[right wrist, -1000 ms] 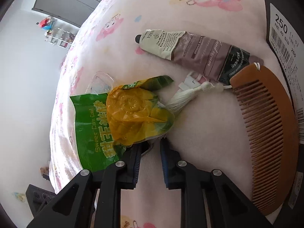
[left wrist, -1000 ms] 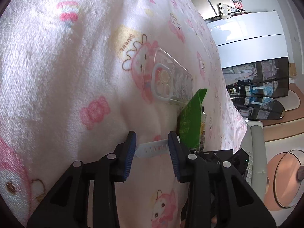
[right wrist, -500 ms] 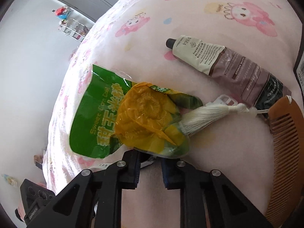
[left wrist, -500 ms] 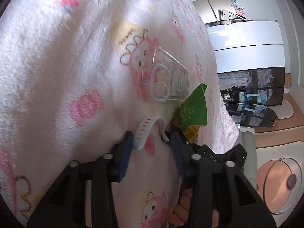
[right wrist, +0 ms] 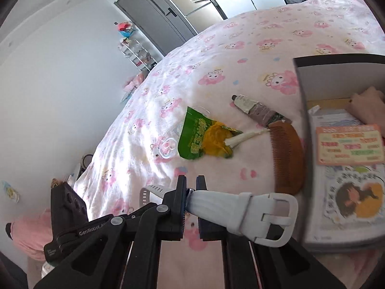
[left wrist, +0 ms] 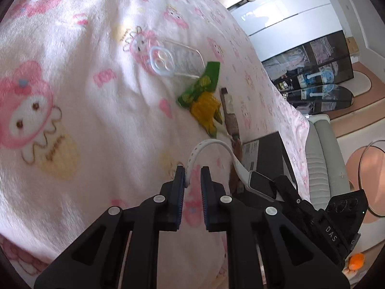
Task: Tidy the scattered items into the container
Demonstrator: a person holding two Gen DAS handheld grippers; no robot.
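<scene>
The left tool [left wrist: 193,177] is closing, the holed end of a white watch [left wrist: 209,148] strap between its pads, lying against the left pad. The right tool [right wrist: 191,192] is clamped shut on the same watch [right wrist: 231,207] near its case, and the buckle end sticks out to the right of its fingers. The watch hangs between the two tools, clear of the bed [right wrist: 216,55] and its pink cartoon blanket.

Taking the box [right wrist: 300,91] as landmark: it sits on the bed at the right of the right wrist view, its dark wall up, with printed cards and a beige thing inside. The watch buckle is just beside its near corner, outside it. A brown comb [right wrist: 287,156] lies against its left wall. A tube [right wrist: 258,109] lies beyond the comb, a little further from the box. A green and yellow snack bag [right wrist: 204,137] lies left of the comb, with a white tassel between them. A clear phone case [left wrist: 176,59] lies furthest from the box, partly under the bag.
</scene>
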